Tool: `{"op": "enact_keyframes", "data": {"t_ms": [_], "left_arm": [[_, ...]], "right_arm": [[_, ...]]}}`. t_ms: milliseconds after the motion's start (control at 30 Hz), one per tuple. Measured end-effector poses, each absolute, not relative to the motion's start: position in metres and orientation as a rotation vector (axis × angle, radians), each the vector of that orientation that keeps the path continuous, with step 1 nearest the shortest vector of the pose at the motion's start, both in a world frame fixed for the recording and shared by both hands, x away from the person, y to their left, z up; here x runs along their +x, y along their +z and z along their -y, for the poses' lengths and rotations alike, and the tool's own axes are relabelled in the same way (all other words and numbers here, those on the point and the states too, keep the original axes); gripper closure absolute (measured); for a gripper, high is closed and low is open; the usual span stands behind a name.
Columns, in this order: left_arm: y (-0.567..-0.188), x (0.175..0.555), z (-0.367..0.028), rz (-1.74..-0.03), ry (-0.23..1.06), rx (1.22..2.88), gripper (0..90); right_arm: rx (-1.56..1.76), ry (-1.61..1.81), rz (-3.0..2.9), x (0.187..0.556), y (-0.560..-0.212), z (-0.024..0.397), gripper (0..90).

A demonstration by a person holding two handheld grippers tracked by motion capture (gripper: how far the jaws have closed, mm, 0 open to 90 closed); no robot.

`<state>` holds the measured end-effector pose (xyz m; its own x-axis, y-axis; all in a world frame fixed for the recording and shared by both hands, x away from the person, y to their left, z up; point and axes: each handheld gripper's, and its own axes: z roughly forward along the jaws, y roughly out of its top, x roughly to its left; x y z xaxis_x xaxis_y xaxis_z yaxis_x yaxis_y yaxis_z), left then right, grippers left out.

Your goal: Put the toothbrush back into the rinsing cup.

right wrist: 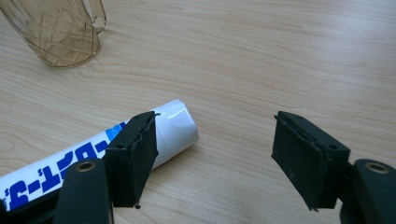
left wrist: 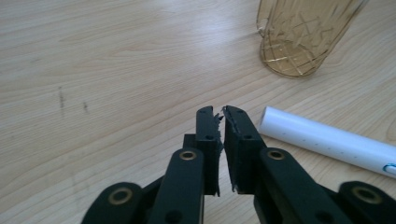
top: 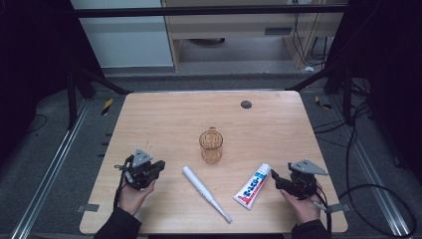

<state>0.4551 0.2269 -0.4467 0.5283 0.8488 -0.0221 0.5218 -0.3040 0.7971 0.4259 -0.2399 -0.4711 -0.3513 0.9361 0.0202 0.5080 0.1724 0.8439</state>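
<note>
A wooden table (top: 149,114) holds three loose things, one of each kind. There is one amber see-through cup (top: 211,146) with a handle, standing upright near the middle. There is one white electric toothbrush (top: 205,192), lying flat in front of the cup. There is one tube of toothpaste (top: 252,186), white with blue and red print, lying to the right of the toothbrush. Two hand-held grippers are present: one left gripper (top: 160,167) and one right gripper (top: 273,177).

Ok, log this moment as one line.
left gripper: shut, empty, beside white electric toothbrush | right gripper: open, by white toothpaste tube | amber plastic cup: upright, untouched
</note>
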Motion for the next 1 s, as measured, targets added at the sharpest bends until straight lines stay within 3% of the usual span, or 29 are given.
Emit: {"op": "enact_keyframes", "data": {"t_ms": [167, 1000], "left_arm": [[-0.448, 0.457, -0.215, -1.071, 0.500, 2.010, 89.5], [-0.468, 0.480, -0.156, -0.933, 0.385, 2.168, 89.7]], "right_arm": [[1.356, 1.077, -1.951, 0.427, -0.472, 0.237, 31.3], [1.348, 1.067, -1.997, 0.430, -0.476, 0.232, 30.9]]}}
